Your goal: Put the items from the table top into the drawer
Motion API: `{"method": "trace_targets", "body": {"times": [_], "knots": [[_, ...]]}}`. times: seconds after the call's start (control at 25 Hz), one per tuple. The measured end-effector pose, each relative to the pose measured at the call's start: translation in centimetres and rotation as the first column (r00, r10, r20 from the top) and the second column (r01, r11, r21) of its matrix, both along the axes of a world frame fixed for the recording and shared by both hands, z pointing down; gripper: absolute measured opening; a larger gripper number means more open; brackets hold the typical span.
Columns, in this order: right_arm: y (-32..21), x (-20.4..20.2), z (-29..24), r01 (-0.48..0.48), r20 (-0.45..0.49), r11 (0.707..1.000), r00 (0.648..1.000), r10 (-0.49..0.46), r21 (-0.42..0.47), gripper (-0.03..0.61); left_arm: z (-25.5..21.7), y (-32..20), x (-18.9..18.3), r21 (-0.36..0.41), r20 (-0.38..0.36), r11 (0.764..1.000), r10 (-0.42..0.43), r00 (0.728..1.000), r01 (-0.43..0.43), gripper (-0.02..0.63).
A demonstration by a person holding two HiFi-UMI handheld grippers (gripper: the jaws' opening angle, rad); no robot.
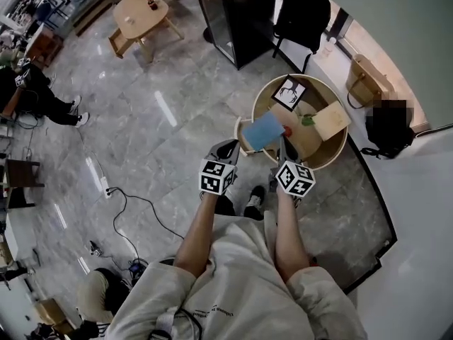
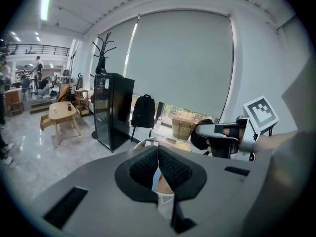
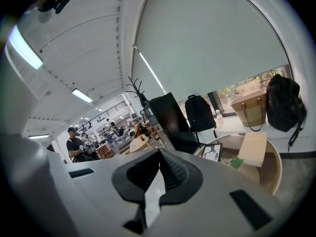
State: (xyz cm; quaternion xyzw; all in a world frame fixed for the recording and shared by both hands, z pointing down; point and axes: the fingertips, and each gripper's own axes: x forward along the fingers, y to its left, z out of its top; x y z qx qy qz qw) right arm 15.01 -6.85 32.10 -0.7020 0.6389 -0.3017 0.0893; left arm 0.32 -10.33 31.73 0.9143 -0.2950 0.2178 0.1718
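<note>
We hold both grippers at the near side of the round wooden table with a raised rim (image 1: 315, 144), our forearms stretched out over the grey marble floor (image 1: 141, 140). The left gripper (image 1: 226, 147) points at the table's near-left edge; its ribbed black pads (image 2: 173, 169) meet at the tips with nothing between them. The right gripper (image 1: 285, 149) hangs just beside it at the table's near edge, its jaws likewise pressed together and empty. A flat light-blue rectangular piece (image 1: 264, 131) lies at the table's near-left, over what looks like a pale wooden drawer (image 1: 240, 134) jutting out from the table there; we cannot tell whether the piece rests inside it. A small red thing (image 1: 287, 131) sits at the blue piece's right corner. Towards the table's middle a small green thing (image 1: 307, 120) lies just beside a pale wooden box (image 1: 333, 119) on the table's right side. A black-framed picture with a dark figure on white (image 1: 290, 93) lies at the table's far side. Beyond the table stand a black backpack (image 1: 303, 13) and a tall black cabinet (image 1: 244, 16).
</note>
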Motion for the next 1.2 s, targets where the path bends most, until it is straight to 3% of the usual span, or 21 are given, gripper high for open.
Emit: {"method": "trace_targets", "body": {"times": [0.28,0.52,0.84,1.08,1.2], "knots": [[1.2,1.0,6.5,-0.078,0.052,0.99,0.995,0.085,-0.116,0.035,5.7,-1.2,0.9,-0.085,0.04,0.995,0.047,0.998,-0.044,0.021],[0.6,0.0,10.6,-0.107,0.047,0.972,0.992,0.119,-0.21,0.035,11.1,-3.9,1.0,-0.19,0.051,0.976,0.121,0.991,-0.11,0.021],[-2.6,-2.2,17.4,-0.077,-0.004,0.94,0.997,0.08,-0.331,0.035,21.8,-8.1,0.3,-0.349,0.008,0.918,0.207,0.978,-0.191,0.021],[-5.3,-3.4,23.2,-0.026,-0.02,0.924,1.0,0.019,-0.381,0.035,29.1,-10.7,0.4,-0.397,0.009,0.887,0.259,0.966,-0.234,0.021],[-6.7,-4.1,26.8,0.016,-0.035,0.914,0.999,-0.033,-0.405,0.035,33.6,-11.2,0.8,-0.434,0.01,0.854,0.322,0.947,-0.285,0.021]]}}
